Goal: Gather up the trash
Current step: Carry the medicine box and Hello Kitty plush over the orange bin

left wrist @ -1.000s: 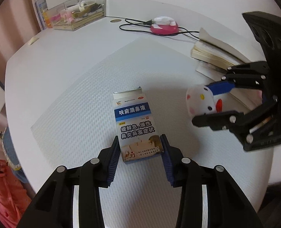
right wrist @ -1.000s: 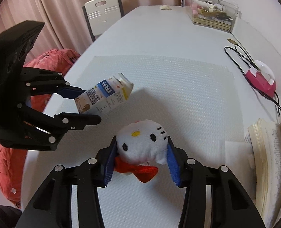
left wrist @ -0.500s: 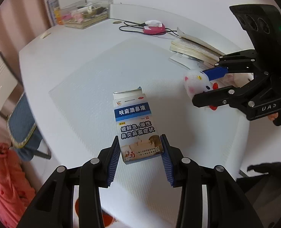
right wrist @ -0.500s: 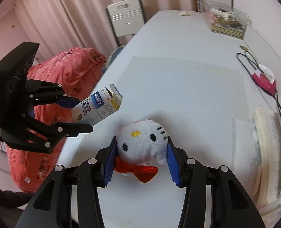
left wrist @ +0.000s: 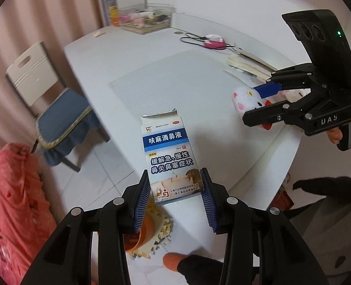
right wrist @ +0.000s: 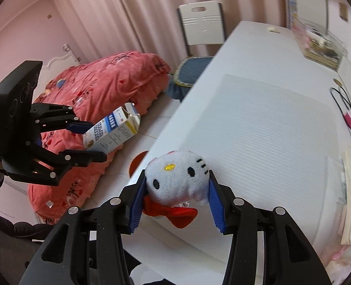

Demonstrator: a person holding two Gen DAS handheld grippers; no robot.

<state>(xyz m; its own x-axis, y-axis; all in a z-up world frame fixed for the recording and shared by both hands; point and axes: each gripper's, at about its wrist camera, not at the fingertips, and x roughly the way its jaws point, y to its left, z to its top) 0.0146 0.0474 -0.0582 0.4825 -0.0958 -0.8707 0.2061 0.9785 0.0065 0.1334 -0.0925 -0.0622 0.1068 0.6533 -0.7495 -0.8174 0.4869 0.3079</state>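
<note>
So both grippers are loaded and up off the white counter (left wrist: 199, 90). The left gripper (left wrist: 175, 194) has its ribbed blue fingers (left wrist: 142, 199) clamped on the bottom end of a blue-and-white cardboard medicine box (left wrist: 168, 156) with Chinese print; the box's top flap is torn open. From the right wrist view, that box (right wrist: 111, 128) hangs out past the counter edge, over the floor and in front of a big pinkish-red quilted bundle (right wrist: 99, 95).

The right gripper (right wrist: 177, 201) squeezes a small white plush cat head with a yellow nose and red bow (right wrist: 177, 180) between its blue fingers (right wrist: 215, 204), right above the near edge of the counter. In the left wrist view, the plush (left wrist: 246, 102) sticks out of the fingers sideways.

Other stuff around: a white ribbed mat (right wrist: 265, 128) on the counter, a pink gadget with a black cable (left wrist: 213, 44), a stack of open books (left wrist: 249, 64), a clear plastic organiser box (left wrist: 147, 19) at the far end, and a white chair with a blue cushion (left wrist: 56, 109).
</note>
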